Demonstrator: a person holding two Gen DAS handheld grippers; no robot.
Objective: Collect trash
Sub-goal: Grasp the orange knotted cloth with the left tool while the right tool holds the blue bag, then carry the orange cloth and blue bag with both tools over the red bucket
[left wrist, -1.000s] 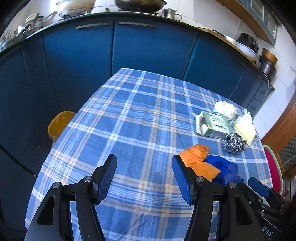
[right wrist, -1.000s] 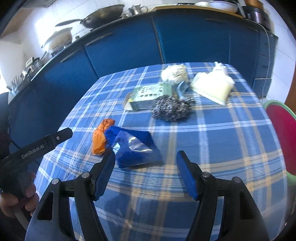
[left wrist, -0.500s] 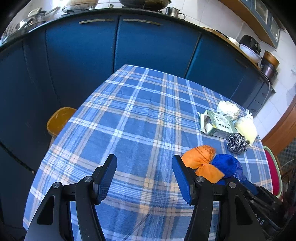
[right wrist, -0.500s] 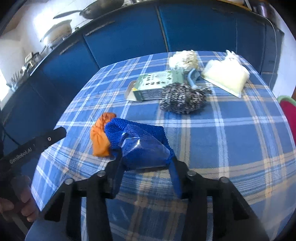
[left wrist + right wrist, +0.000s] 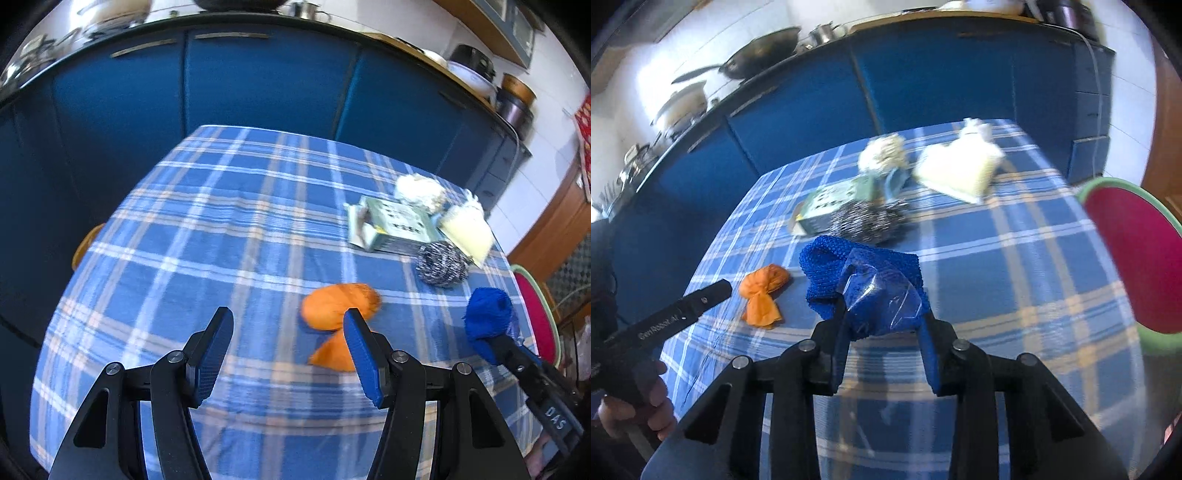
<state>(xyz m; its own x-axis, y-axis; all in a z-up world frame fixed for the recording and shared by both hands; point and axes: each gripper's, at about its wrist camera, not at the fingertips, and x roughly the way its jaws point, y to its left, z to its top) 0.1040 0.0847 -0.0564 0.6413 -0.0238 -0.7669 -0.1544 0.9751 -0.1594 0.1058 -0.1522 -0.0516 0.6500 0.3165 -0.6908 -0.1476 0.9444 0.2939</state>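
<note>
Right claw [image 5: 884, 325] has just closed on the blue mesh pouch [image 5: 864, 280]; left claw [image 5: 288, 354], marked "GenRobot.AI", gapes empty.

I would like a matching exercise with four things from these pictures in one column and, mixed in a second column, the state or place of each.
Things:
1. blue mesh cloth
2. orange cloth
3. steel scourer
4. left gripper

States:
a. open, nothing between its pads
b. lying loose on the tablecloth, just ahead of the left gripper
c. clamped in the right gripper
d. next to the green box

Pairs: 1-c, 2-b, 3-d, 4-a
</note>
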